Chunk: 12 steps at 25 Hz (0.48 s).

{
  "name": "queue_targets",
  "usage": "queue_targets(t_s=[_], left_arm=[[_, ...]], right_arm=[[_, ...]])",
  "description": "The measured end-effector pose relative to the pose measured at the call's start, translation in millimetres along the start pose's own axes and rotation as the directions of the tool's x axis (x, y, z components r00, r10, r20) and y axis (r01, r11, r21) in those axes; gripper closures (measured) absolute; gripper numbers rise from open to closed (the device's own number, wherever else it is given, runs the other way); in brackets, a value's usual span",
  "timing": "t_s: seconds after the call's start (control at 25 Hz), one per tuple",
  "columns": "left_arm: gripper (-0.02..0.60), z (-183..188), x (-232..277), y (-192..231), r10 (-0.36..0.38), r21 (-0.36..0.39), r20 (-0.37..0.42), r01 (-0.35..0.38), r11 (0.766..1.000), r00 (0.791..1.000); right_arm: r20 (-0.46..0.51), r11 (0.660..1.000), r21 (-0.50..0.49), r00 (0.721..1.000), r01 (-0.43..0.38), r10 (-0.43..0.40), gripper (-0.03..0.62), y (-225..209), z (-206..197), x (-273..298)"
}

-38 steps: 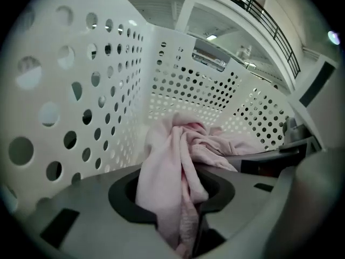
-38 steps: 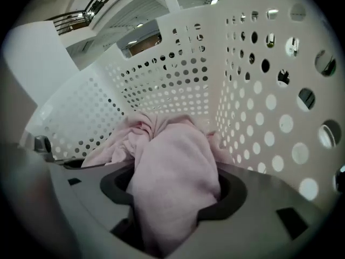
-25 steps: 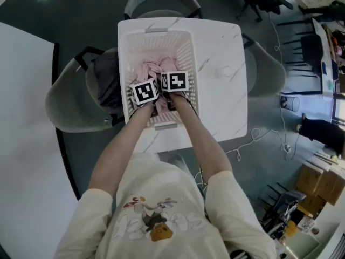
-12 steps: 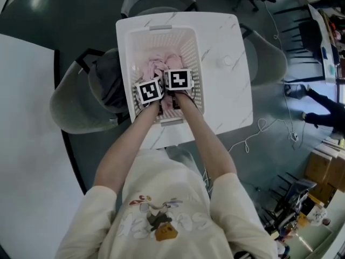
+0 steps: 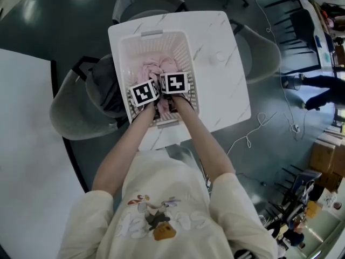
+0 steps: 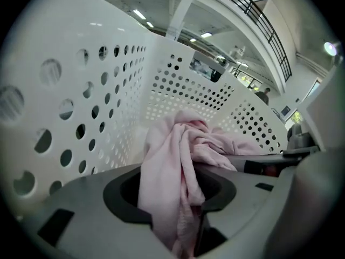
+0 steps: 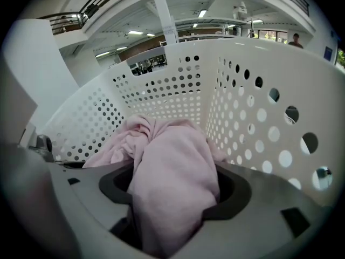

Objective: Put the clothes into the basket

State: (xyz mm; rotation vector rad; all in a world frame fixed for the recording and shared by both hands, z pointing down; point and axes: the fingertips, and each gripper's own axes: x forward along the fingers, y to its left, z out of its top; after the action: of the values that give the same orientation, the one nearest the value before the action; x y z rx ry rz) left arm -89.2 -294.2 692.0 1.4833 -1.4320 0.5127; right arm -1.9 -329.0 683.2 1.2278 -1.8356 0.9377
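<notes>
The white perforated basket (image 5: 153,35) stands on a small white marble-look table (image 5: 221,85). Pink clothes (image 5: 154,69) lie bunched inside it. Both grippers reach down into the basket side by side, their marker cubes nearly touching. My left gripper (image 5: 146,88) has a fold of the pink garment (image 6: 172,161) pinched between its jaws, which are opening. A thick wad of the same pink cloth (image 7: 172,171) fills the jaws of my right gripper (image 5: 173,80), which hold it. The basket walls (image 6: 97,107) rise close around both.
A grey chair (image 5: 67,115) at the table's left carries a dark garment (image 5: 105,88). Another grey chair (image 5: 264,53) stands at the right. A large white surface (image 5: 27,166) fills the left. A white cable (image 5: 259,125) lies on the floor.
Both grippers stay low in the basket with the pink cloth between their jaws. Only the head view has shifted a little.
</notes>
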Motion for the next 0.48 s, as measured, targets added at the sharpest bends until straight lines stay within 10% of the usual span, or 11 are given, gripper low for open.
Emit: queue_targets(t_s=[0.48], left_arm=[[0.377, -8.4, -28.2, -0.7, 0.035, -0.005, -0.028, -0.035, 0.999, 0.999]], right_arm=[[-0.031, 0.999, 0.012, 0.998, -0.046, 0.046, 0.272, 3.3, -1.1, 5.7]])
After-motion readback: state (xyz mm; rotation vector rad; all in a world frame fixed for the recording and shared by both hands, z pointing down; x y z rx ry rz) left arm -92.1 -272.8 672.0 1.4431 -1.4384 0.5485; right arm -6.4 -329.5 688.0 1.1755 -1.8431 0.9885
